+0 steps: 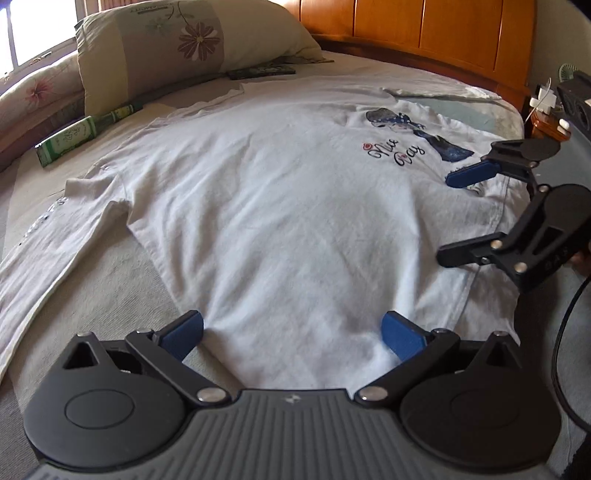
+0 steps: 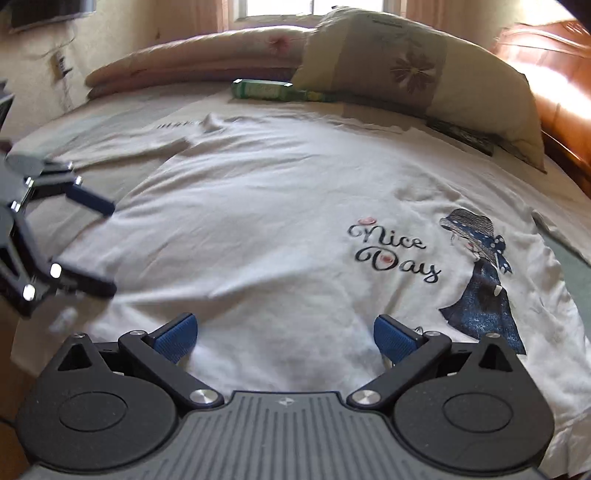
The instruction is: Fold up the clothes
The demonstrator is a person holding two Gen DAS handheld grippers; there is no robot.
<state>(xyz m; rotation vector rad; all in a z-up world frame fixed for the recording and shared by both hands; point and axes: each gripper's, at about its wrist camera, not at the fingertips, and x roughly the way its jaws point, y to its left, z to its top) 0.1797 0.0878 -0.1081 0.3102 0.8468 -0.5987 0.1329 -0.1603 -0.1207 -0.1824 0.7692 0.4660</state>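
Observation:
A white long-sleeved shirt (image 1: 280, 206) printed with "Nice Day" and a girl in blue lies spread flat, front up, on the bed (image 1: 110, 291). My left gripper (image 1: 291, 334) stands open over the shirt's near edge, blue pads wide apart with cloth between them, nothing pinched. In that view the right gripper (image 1: 452, 216) hovers open over the shirt's right edge. From the right wrist view the shirt (image 2: 280, 229) fills the bed, my right gripper (image 2: 284, 338) is open above its near edge, and the left gripper (image 2: 107, 247) shows open at the far left.
A flowered pillow (image 1: 192, 40) and a folded quilt (image 2: 192, 55) lie at the bed's far side, with a green box (image 1: 83, 134) and a dark flat object (image 1: 262, 71) beside them. A wooden headboard (image 1: 417, 33) and a cluttered nightstand (image 1: 554, 110) border the bed.

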